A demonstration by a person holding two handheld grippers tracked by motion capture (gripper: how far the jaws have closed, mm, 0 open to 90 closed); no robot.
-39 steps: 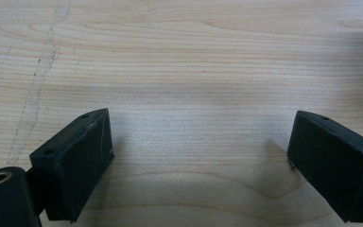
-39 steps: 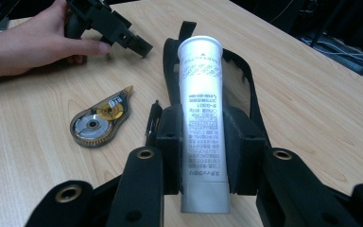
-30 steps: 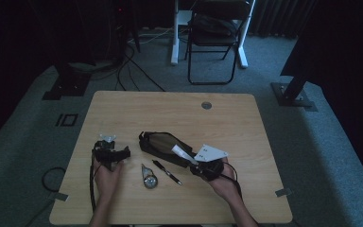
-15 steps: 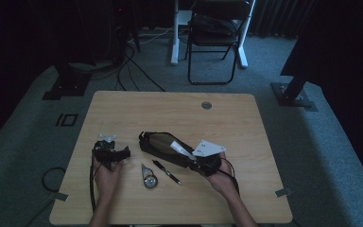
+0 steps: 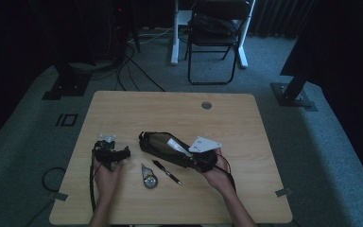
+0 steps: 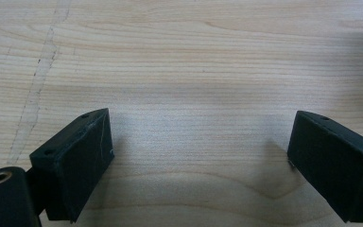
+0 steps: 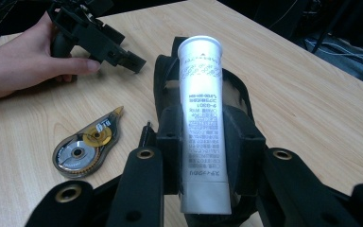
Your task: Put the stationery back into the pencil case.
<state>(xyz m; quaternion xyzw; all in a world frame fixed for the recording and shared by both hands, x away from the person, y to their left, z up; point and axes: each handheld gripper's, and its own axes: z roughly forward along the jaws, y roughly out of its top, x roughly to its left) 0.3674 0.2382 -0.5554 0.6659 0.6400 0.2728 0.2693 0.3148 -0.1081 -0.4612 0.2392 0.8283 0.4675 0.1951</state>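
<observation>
The right tongs grasp a white tube above the open black pouch. Left of the pouch, the left tongs hang released over the bare surface.

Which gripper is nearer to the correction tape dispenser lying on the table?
Left, narrowly. The left gripper rests on the table just beyond and left of the correction tape dispenser. The right gripper, clamping the white tube over the pencil case, sits farther to its right.
</observation>
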